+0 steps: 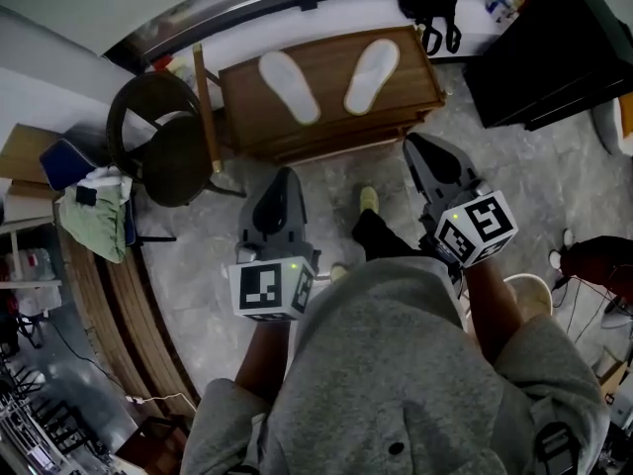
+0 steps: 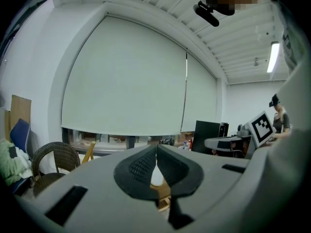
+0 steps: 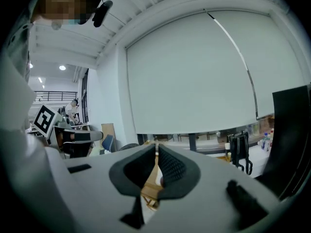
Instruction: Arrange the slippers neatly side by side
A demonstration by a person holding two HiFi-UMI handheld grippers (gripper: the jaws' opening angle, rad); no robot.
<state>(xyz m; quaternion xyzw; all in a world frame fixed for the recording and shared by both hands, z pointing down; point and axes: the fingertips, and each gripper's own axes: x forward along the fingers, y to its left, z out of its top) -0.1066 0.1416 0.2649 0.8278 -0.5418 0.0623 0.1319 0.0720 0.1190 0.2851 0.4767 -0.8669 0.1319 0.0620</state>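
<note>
The head view alone shows the wooden chest (image 1: 331, 102) from above, with exactly two white slippers on its top. One slipper (image 1: 289, 87) lies toward the chest's left end and the other slipper (image 1: 372, 75) toward its right end. They are apart and not parallel, with their near ends closer together and their far ends splayed wide. Both grippers hang on the near side of the chest, short of it and touching neither slipper. The left gripper (image 1: 286, 174) is before the chest's left half and the right gripper (image 1: 419, 142) is by its near right corner. Only each gripper's own view settles the fingers: both pairs of ribbed pads are pressed together with nothing between them, and just a thin wedge of the chest's wood shows below their tips. The gripper views also reveal a pale roller blind (image 2: 126, 81) rising behind the chest, which the head view does not show. One wicker chair (image 1: 158, 151) stands left of the chest and appears in the head and left gripper views. One black backpack (image 1: 432, 3) hangs beyond the chest's far right corner and appears in the head and right gripper views. One black cabinet (image 1: 554, 47) stands to the chest's right.
</note>
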